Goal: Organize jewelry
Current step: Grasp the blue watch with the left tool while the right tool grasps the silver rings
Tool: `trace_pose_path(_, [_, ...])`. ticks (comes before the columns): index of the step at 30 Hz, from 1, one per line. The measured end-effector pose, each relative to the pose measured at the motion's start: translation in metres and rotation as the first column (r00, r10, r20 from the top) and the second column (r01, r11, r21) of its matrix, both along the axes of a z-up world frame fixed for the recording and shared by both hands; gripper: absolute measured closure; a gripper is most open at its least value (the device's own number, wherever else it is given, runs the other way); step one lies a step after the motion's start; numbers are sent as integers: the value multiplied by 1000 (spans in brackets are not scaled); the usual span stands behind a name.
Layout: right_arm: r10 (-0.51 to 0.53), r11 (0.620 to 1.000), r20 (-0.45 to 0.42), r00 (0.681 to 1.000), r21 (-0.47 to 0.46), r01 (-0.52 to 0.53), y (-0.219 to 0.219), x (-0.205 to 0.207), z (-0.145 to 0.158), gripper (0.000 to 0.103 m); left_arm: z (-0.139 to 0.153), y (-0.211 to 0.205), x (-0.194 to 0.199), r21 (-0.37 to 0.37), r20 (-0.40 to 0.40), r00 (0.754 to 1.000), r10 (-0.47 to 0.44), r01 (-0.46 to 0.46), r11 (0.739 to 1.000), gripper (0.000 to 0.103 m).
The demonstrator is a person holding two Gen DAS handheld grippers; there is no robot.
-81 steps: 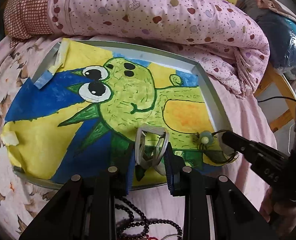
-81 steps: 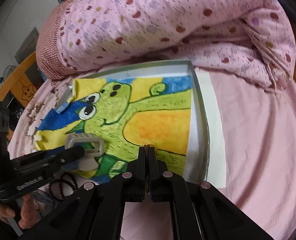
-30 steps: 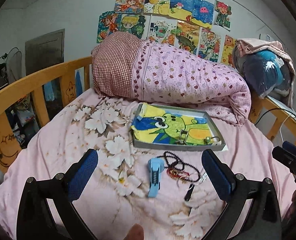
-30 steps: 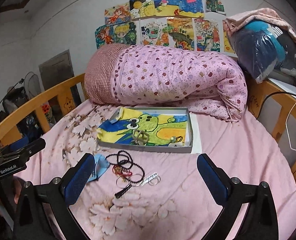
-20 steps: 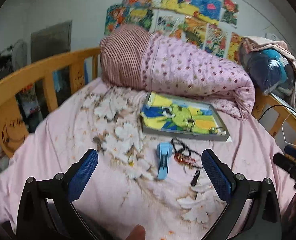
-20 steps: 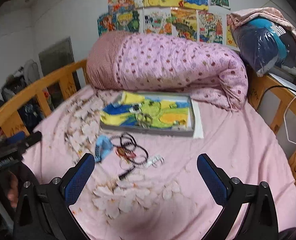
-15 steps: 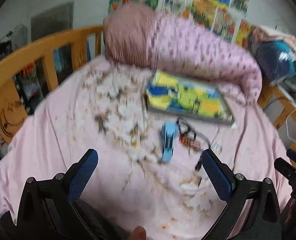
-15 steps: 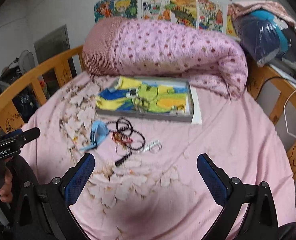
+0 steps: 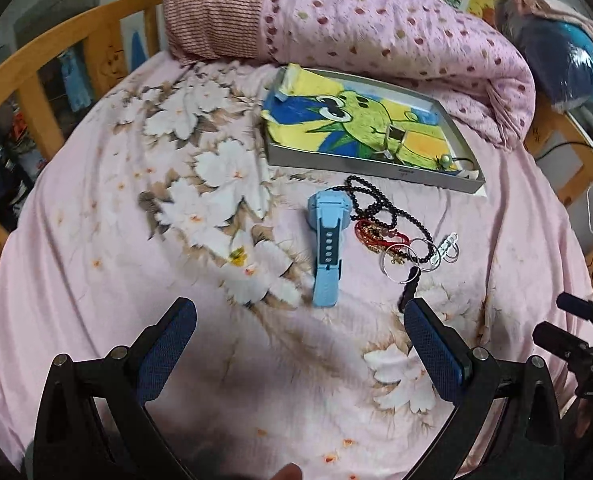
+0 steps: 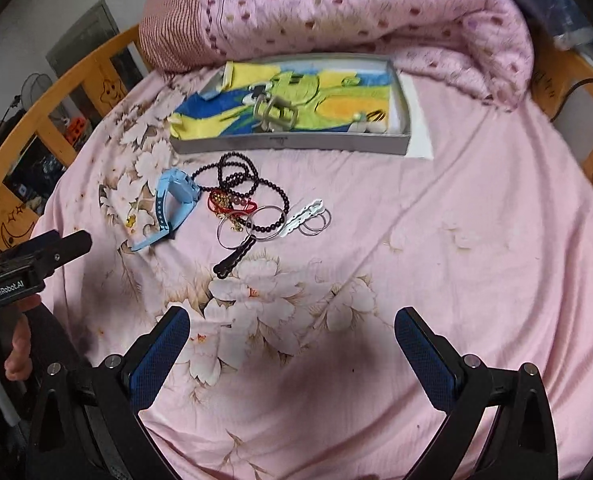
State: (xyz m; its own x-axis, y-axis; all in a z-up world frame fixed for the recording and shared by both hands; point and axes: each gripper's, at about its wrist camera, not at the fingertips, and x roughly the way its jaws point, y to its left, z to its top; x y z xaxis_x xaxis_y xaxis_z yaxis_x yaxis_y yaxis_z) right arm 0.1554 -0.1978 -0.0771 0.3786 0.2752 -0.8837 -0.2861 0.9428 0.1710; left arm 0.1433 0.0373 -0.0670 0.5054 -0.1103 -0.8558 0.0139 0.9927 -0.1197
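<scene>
— Pink flowered bedsheet [image 9: 200, 184] filling both views, wooden bed rail [image 9: 56, 52] along the left edge, rolled dotted quilt [image 9: 376, 20] across the back. Changed from half a second back?

— Tilted lower and pulled closer; wall drawings nearly out of sight, far less blur.

— Left to right on the sheet?

— Light blue watch [image 9: 326, 240] lying flat, then black bead necklace [image 9: 376, 204], red bracelet [image 9: 376, 236], two silver bangles [image 9: 408, 254], white hair clip [image 9: 446, 246] touching thin rings. Black clip [image 10: 234, 260] nearest the cameras.

— Grey tray [image 9: 336, 158]?

— Beyond the pile, against the quilt, lined with a green cartoon drawing. Buckle-like metal piece [image 10: 276, 112] mid-tray, beaded item [image 9: 446, 160] in its near right corner.

— Left gripper [image 9: 300, 344]?

— Jaws spread wide, nothing between, hovering short of the watch, same spread as before.

— Right gripper [image 10: 292, 348]?

— Likewise wide apart and empty, well short of the bangles.

— Room to move?

— Bare sheet before both grippers and to the right of the pile [image 10: 476, 220]; quilt crowding the tray's far side, rails closing left and right.
</scene>
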Motion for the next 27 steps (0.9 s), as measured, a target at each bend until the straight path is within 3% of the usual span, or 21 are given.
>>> trace_pose_path(4, [4, 999, -46, 999, 39, -2, -7, 29, -9, 0, -15, -7, 23, 13, -16, 999, -38, 38, 999, 2])
trace_pose_path(10, [-40, 980, -121, 992, 189, 63, -22, 71, -29, 5, -35, -12, 47, 10, -29, 998, -56, 56, 998, 4])
trace_pose_path(13, [-42, 966, -163, 986, 244, 81, -21, 82, -39, 19, -40, -11, 56, 0, -29, 998, -51, 51, 999, 13])
trace_pose_path(15, [-27, 960, -196, 980, 268, 80, -16, 86, -46, 40, -42, -12, 60, -9, -31, 998, -48, 48, 999, 22])
trace_pose_path(18, [8, 962, -231, 973, 266, 56, -5, 90, -56, 55, -46, -14, 65, -11, -40, 998, -52, 52, 999, 33])
trace_pose_path(20, [19, 963, -244, 969, 264, 48, -1, 92, -63, 62, -50, -16, 69, -22, -55, 997, -57, 56, 998, 47])
trace_pose_path(27, [46, 969, -254, 966, 248, 19, 15, 100, -76, 73, -62, -16, 74, -36, -97, 993, -63, 60, 998, 62])
